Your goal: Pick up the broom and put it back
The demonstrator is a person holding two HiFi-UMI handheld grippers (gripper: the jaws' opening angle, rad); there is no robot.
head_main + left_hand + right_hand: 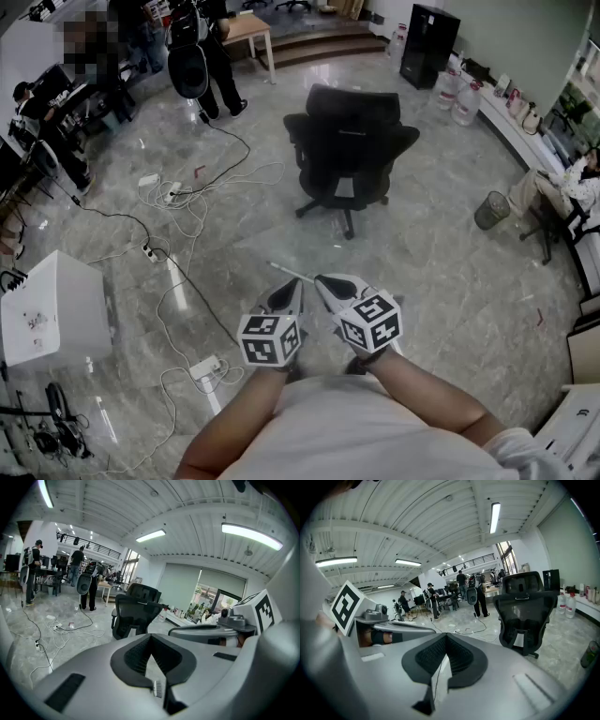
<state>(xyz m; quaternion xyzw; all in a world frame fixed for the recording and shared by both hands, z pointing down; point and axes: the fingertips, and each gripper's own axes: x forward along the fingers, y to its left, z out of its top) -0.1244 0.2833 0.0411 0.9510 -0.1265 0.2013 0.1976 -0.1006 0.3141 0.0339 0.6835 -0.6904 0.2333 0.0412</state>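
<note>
No broom shows plainly in any view. A thin pale rod lies on the grey marble floor just beyond the gripper tips; whether it is the broom's handle cannot be told. My left gripper and right gripper are held side by side in front of the person's body, pointing forward and slightly down. In the left gripper view the left gripper has its dark pads meeting at the tip, with nothing gripped. The right gripper is likewise shut and empty in its own view.
A black office chair stands straight ahead. White cables and power strips trail over the floor at left, by a white cabinet. A mesh bin and a seated person are at right. People stand at the back left.
</note>
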